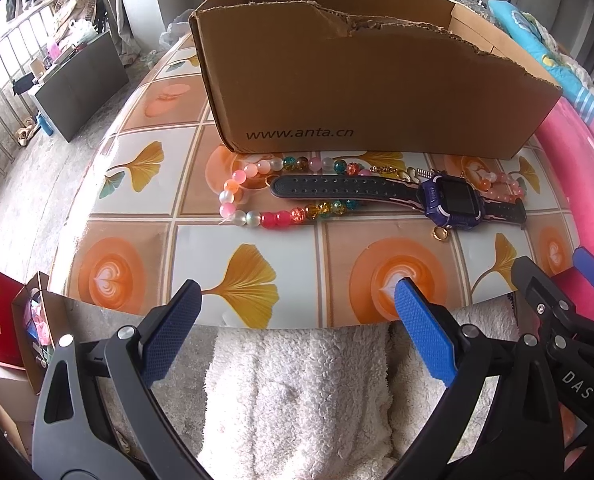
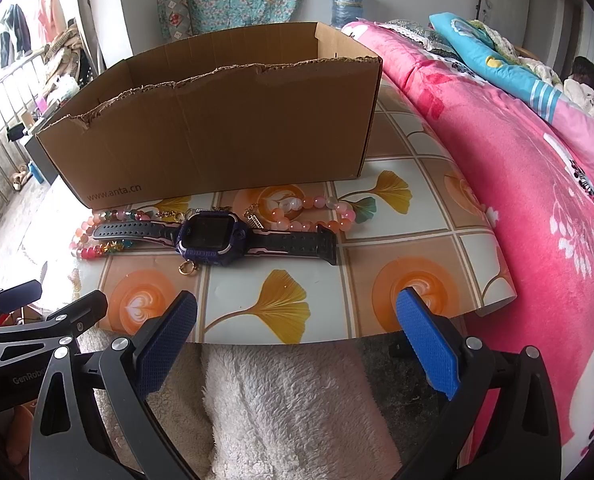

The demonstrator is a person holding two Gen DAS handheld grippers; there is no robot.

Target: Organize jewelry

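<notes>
Nothing looks done: watch (image 1: 453, 198) and beads (image 1: 257, 184) lie before the box (image 1: 337, 80); both grippers, left (image 1: 297, 332) and right (image 2: 297, 340), gape empty.

Bright daylight pours in from the barred window (image 1: 1, 80) on the left, blown nearly white there, and puts a soft sheen on the glossy desk (image 1: 257, 240) with only faint shadows under the cardboard box (image 1: 337, 92). Both views bow hard at the edges, corners going black. Focus stays crisp mid-frame and softens toward the rim.
</notes>
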